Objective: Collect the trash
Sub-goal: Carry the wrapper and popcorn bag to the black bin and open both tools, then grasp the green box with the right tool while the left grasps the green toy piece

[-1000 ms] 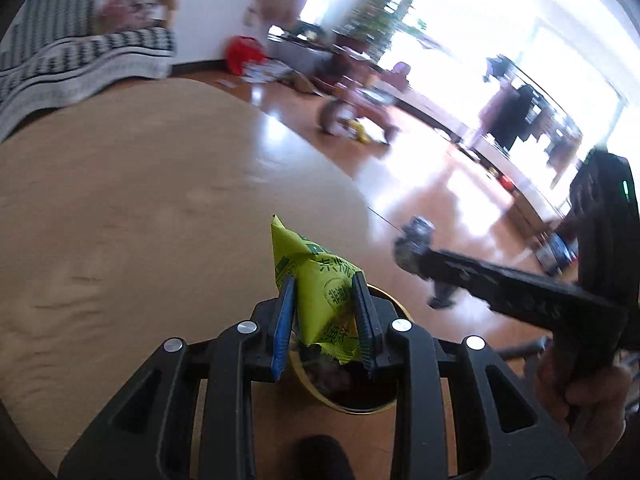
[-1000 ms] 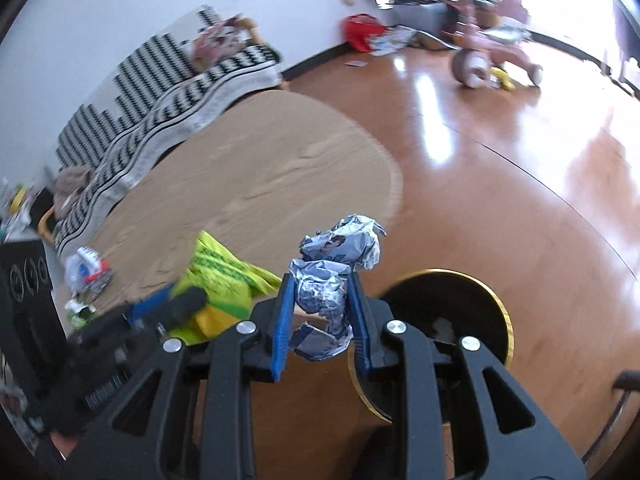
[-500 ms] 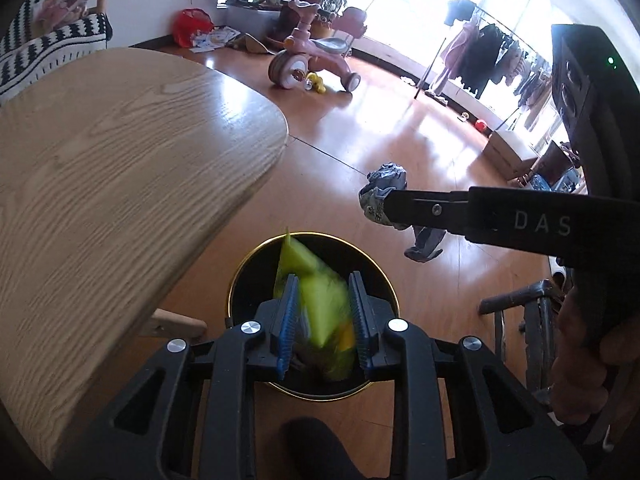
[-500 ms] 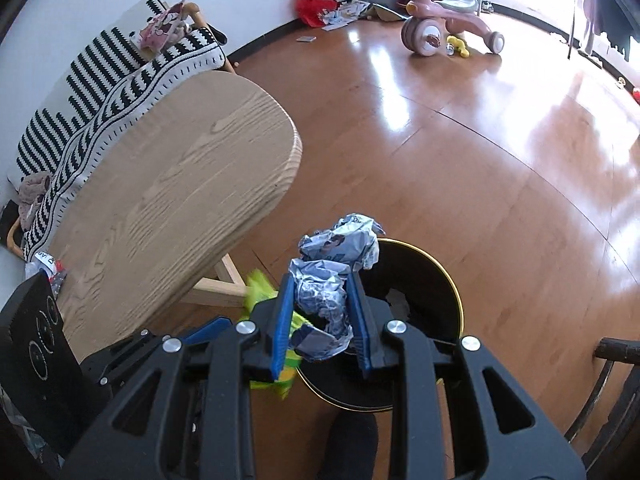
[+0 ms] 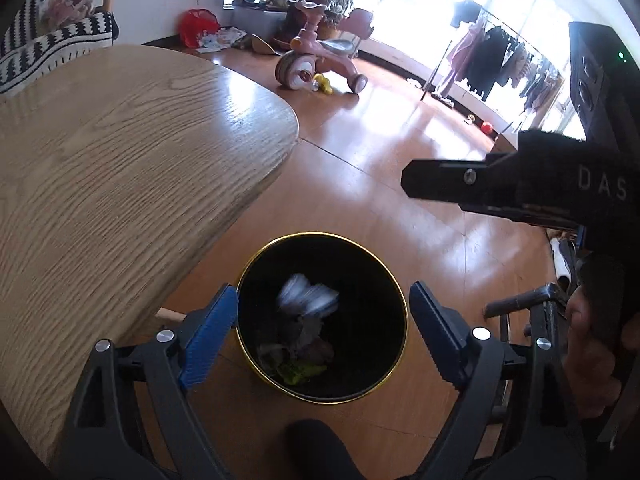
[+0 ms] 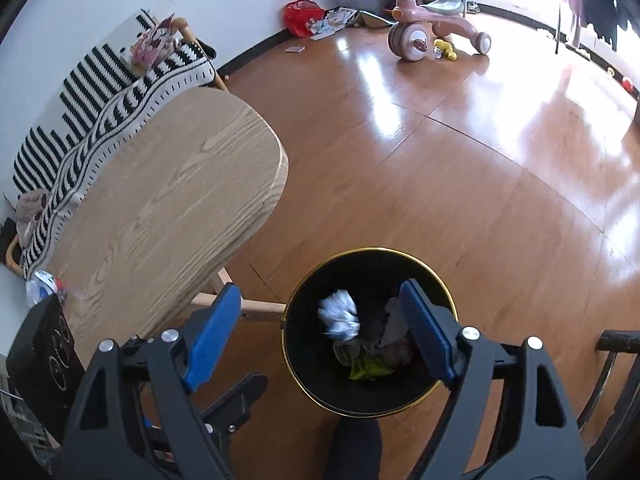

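Note:
A black waste bin with a gold rim (image 5: 280, 243) (image 6: 404, 251) stands on the wooden floor beside the table. Both grippers hang over its mouth. My left gripper (image 5: 322, 322) is opening wide, with nothing pressed between its blue pads. My right gripper (image 6: 320, 324) is opening too, its pads bare. A crumpled silver foil ball (image 5: 308, 296) (image 6: 339, 314), blurred, is falling inside the bin. The yellow-green snack bag (image 5: 301, 372) (image 6: 366, 368) lies at the bottom among other scraps. The right gripper's black body (image 5: 520, 196) crosses the left wrist view.
A light wooden oval table (image 5: 100, 184) (image 6: 160, 216) sits left of the bin, with a striped sofa (image 6: 100, 92) behind it. A pink tricycle (image 6: 428, 28), a red bag (image 6: 300, 16) and a clothes rack (image 5: 500, 56) stand farther off. A dark chair frame (image 6: 616, 344) is at the right.
Both grippers went from shut to wide open over the bin. The yellow-green bag dropped to the bin's bottom and the foil ball is falling in.

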